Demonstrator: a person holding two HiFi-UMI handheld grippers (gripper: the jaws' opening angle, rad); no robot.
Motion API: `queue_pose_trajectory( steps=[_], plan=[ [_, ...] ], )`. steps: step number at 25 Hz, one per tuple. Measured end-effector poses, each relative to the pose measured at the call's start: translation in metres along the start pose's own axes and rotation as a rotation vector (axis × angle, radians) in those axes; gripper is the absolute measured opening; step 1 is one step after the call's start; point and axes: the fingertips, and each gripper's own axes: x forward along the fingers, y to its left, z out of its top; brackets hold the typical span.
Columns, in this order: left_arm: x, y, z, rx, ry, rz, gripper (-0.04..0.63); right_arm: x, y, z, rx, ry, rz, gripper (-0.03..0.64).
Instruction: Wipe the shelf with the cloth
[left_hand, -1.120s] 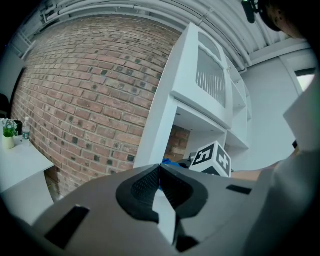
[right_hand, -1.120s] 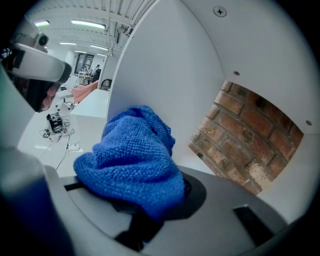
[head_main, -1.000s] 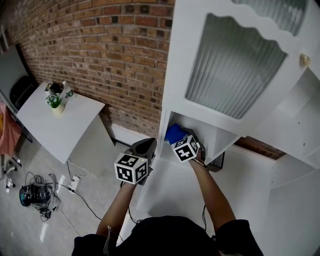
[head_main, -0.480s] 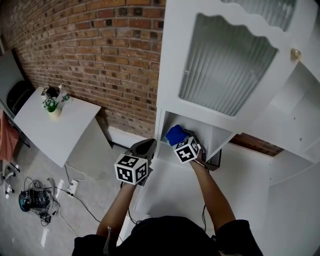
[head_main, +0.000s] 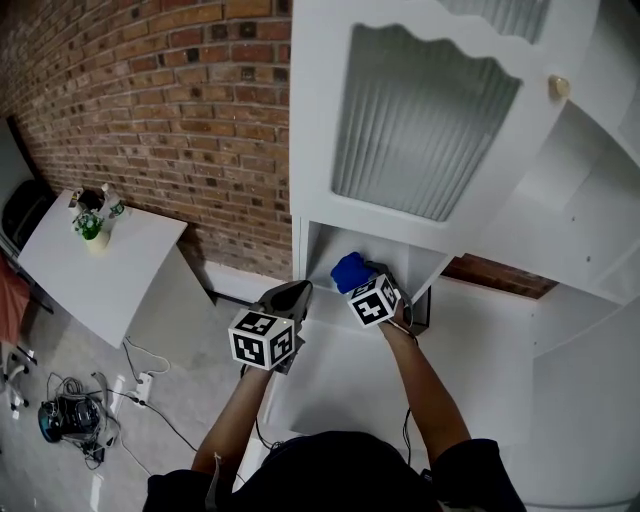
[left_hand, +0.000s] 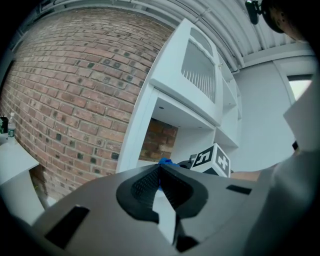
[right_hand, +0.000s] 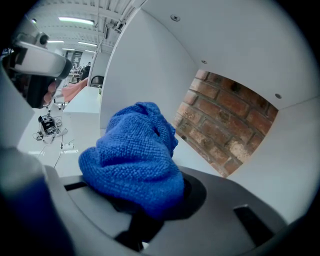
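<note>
My right gripper (head_main: 366, 281) is shut on a bunched blue cloth (right_hand: 137, 159), which it holds inside the low open compartment of the white cabinet. In the head view the cloth (head_main: 349, 270) sits just above the white shelf floor (head_main: 333, 300); whether it touches the shelf I cannot tell. The shelf floor (right_hand: 187, 150) runs back to an exposed brick wall (right_hand: 230, 127). My left gripper (head_main: 290, 299) hangs outside the cabinet, left of the compartment, shut with nothing in it. From the left gripper view its jaws (left_hand: 159, 176) meet, and the right gripper's marker cube (left_hand: 212, 160) shows beyond.
The white cabinet has a ribbed glass door (head_main: 420, 120) above the compartment and open shelving (head_main: 590, 220) to the right. A brick wall (head_main: 150, 110) stands to the left. A white table (head_main: 95, 265) with a small plant (head_main: 88, 224) and cables on the floor (head_main: 70, 415) lie lower left.
The head view has shifted, so the cabinet sits further left in frame. Both grippers hold nearly the same places, and the cloth stays in the right gripper.
</note>
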Motion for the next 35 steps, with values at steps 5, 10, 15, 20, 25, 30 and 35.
queue_pose_trajectory(
  steps=[5, 10, 15, 20, 25, 30, 35],
  plan=[
    [0.005, -0.011, -0.003, 0.000, 0.013, -0.034, 0.017, -0.006, -0.010, -0.011, 0.011, 0.015, -0.016, 0.077],
    [0.008, -0.014, -0.002, 0.002, 0.017, -0.041, 0.017, -0.010, -0.014, -0.015, 0.029, 0.016, -0.032, 0.077],
    [0.010, -0.018, -0.005, 0.003, 0.023, -0.050, 0.017, -0.011, -0.013, -0.017, 0.039, 0.017, -0.032, 0.077],
    [0.009, -0.017, -0.004, -0.001, 0.019, -0.045, 0.017, -0.012, -0.014, -0.016, 0.040, 0.017, -0.031, 0.077],
    [0.008, -0.014, -0.005, -0.005, 0.019, -0.037, 0.017, -0.011, -0.013, -0.015, 0.033, 0.026, -0.020, 0.077],
    [0.005, -0.012, -0.006, -0.011, 0.018, -0.026, 0.017, -0.011, -0.012, -0.013, 0.035, 0.026, -0.010, 0.077],
    [0.002, -0.009, -0.004, -0.013, 0.009, -0.018, 0.017, -0.007, -0.009, -0.010, 0.022, 0.024, -0.007, 0.077]
  ],
)
